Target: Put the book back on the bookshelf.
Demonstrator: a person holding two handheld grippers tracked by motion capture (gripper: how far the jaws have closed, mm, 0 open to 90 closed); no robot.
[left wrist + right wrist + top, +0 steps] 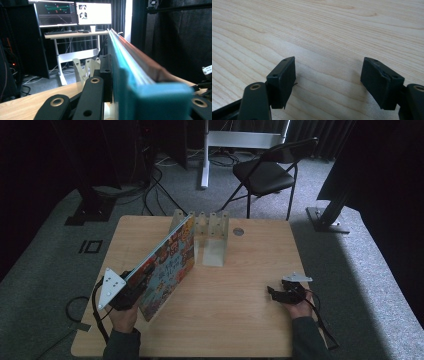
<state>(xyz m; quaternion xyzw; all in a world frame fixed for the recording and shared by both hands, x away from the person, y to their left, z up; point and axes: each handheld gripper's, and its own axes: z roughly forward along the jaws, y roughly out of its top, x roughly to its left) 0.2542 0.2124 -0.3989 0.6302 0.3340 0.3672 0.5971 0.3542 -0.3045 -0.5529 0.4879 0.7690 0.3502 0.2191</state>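
Note:
A thin picture book with a colourful cover (167,262) stands on edge, tilted, across the left half of the wooden table (240,320). My left gripper (136,287) is shut on its near end. In the left gripper view the book's teal edge (140,75) runs away from the camera, with a black finger (106,72) pressed against its left side. The book's far end reaches the pale slotted rack (212,225) at the back of the table. My right gripper (274,292) rests low at the right side, and its jaws (328,80) are open over bare wood.
The rack's upright dividers (83,68) stand just left of the book's far end. Behind the table are a black folding chair (265,172), a white stand and cables on grey carpet. A desk with two monitors (75,15) is farther back.

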